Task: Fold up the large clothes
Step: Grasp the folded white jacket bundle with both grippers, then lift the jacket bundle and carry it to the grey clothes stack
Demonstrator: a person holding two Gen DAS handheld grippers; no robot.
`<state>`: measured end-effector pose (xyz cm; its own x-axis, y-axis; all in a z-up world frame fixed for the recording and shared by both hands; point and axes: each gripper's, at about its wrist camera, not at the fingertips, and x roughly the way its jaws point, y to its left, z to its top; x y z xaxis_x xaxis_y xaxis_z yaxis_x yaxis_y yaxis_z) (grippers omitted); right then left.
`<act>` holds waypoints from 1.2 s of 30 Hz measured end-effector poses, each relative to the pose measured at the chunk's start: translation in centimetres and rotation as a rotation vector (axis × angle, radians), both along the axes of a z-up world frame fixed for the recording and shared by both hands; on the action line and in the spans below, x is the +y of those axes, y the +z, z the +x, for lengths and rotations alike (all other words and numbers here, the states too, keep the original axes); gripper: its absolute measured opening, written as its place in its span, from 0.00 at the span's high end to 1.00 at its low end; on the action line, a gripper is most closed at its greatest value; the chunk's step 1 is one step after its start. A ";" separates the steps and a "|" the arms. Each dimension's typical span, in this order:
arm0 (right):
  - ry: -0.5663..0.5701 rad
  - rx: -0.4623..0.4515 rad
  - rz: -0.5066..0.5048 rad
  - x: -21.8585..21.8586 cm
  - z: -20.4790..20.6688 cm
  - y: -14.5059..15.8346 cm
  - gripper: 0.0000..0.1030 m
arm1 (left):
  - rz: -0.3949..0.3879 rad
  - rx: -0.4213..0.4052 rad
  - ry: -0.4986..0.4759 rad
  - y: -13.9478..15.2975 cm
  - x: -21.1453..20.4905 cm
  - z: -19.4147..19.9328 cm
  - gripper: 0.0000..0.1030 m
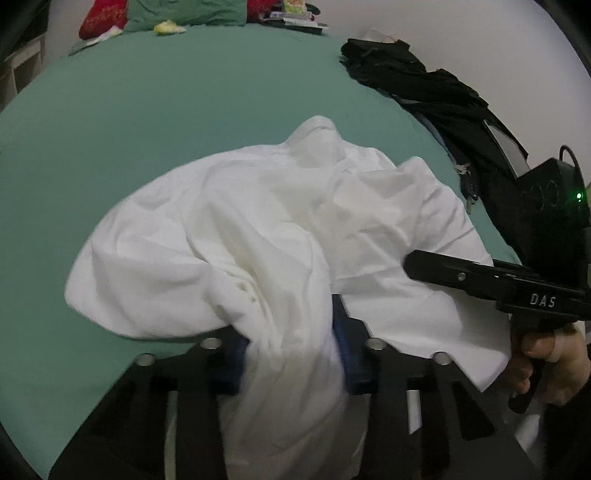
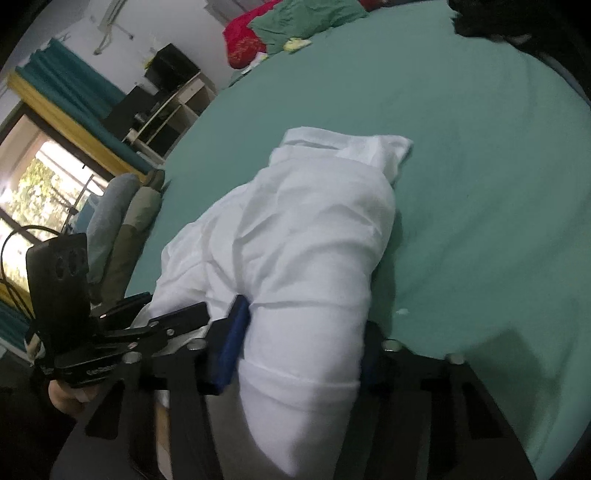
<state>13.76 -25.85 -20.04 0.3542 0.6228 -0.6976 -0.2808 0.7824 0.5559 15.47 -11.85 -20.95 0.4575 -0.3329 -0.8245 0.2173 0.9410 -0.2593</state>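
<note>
- White garment (image 1: pixel 236 236) lies bunched in a loose heap near the near edge of the bed (image 1: pixel 147 110); nothing about it reads as a neat fold yet, so I judge the task to be at its start, with spreading and every fold left to do
- Left gripper (image 1: pixel 291 354) has a thick rope of that white cloth running between its blue pads (image 1: pixel 349 354); the pads look pressed against the fabric, so I take it as gripping the garment
- Right gripper (image 2: pixel 299 343) likewise has a rounded bundle of the same cloth, hem band showing, packed between its blue pads (image 2: pixel 232 347), and appears clamped on it
- In the left wrist view the right gripper's black body (image 1: pixel 480 280) sits just beside the heap's right side, a hand (image 1: pixel 546 365) on its handle
- To the left of the heap and beyond it the green sheet is bare and wide: ample room to lay the garment flat
- On the right, dark clothing (image 1: pixel 417 81) lies along the bed's edge near the heap, so room there is tighter
- Far off, a red pillow (image 1: pixel 103 18) and small clutter sit well apart from the work
</note>
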 end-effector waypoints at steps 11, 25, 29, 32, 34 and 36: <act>-0.005 -0.140 -0.053 1.3 -2.2 3.1 0.75 | -0.019 -0.049 0.014 2.2 0.4 -1.9 0.81; -0.018 -0.360 -0.025 2.0 -5.1 10.6 0.79 | 0.003 -0.224 0.020 9.5 1.7 -5.9 0.83; -0.013 -0.416 -0.008 3.3 -5.8 13.0 0.80 | -0.008 -0.283 0.043 12.1 2.2 -6.4 0.83; -0.008 -0.456 0.013 4.4 -6.0 14.9 0.80 | -0.021 -0.333 0.063 14.2 3.2 -6.9 0.83; 0.002 -0.486 0.022 5.3 -6.1 16.2 0.80 | -0.027 -0.365 0.078 15.5 4.3 -7.4 0.83; 0.020 -0.519 0.032 6.8 -6.1 17.7 0.80 | -0.035 -0.397 0.097 16.8 5.7 -8.1 0.83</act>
